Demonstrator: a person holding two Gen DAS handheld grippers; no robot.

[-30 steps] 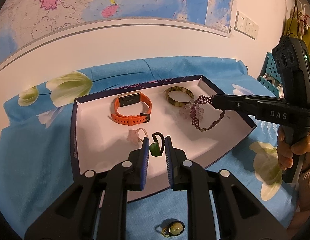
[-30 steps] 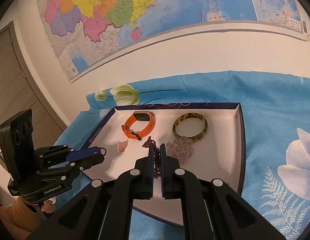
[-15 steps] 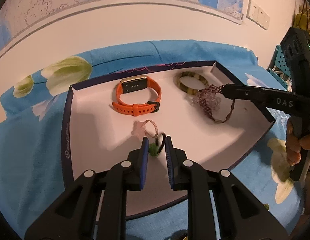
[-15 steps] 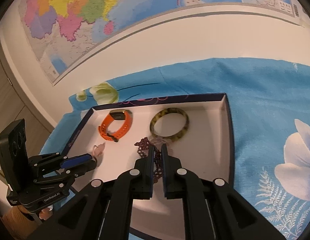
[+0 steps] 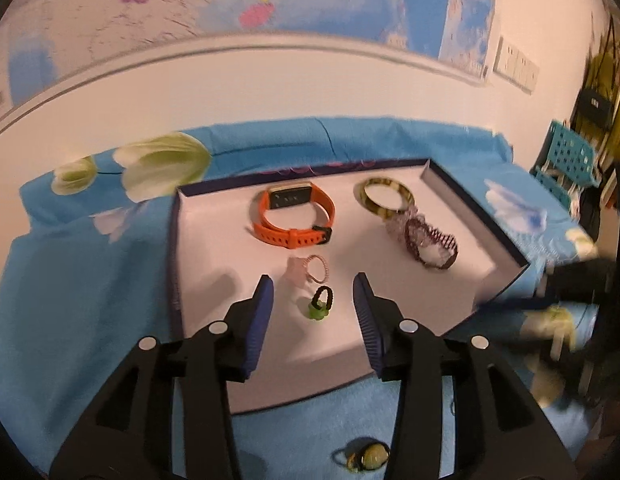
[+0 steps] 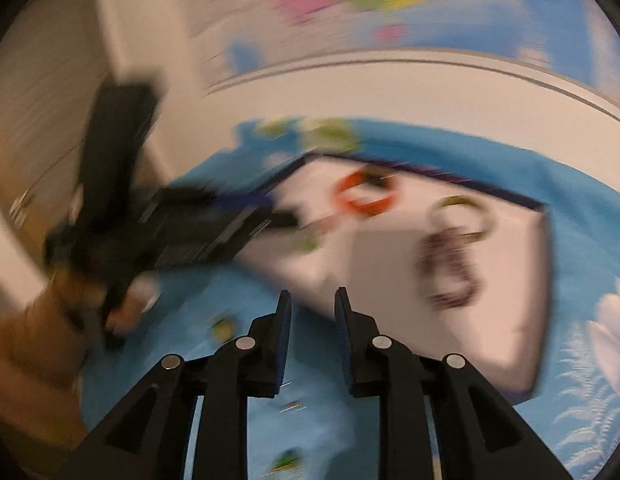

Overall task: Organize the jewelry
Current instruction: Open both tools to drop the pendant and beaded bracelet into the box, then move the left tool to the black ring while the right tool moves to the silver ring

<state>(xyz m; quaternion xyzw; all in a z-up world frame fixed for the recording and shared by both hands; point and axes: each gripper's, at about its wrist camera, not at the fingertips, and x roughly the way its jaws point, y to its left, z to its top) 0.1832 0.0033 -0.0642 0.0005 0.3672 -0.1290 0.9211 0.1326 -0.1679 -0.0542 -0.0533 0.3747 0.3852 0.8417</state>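
Observation:
A shallow white tray (image 5: 214, 248) with a dark rim lies on the blue floral cloth. In it lie an orange watch (image 5: 294, 216), a mottled bangle (image 5: 384, 199), a dark beaded bracelet (image 5: 430, 244), a pink hair tie (image 5: 310, 270) and a green-bead hair tie (image 5: 320, 306). My left gripper (image 5: 314, 304) is open, its fingers either side of the green-bead tie, apart from it. My right gripper (image 6: 310, 308) is open and empty over the cloth at the tray's near corner (image 6: 330, 276); that view is blurred. The beaded bracelet (image 6: 450, 272) lies in the tray.
A yellow-bead hair tie (image 5: 366, 458) lies on the cloth in front of the tray. A teal crate (image 5: 566, 160) stands at the far right. The left gripper and hand (image 6: 150, 232) show blurred at the left of the right wrist view.
My left gripper opened and let the green-bead tie down in the tray. My right gripper opened, left the beaded bracelet in the tray, and swung back off the tray toward its near corner.

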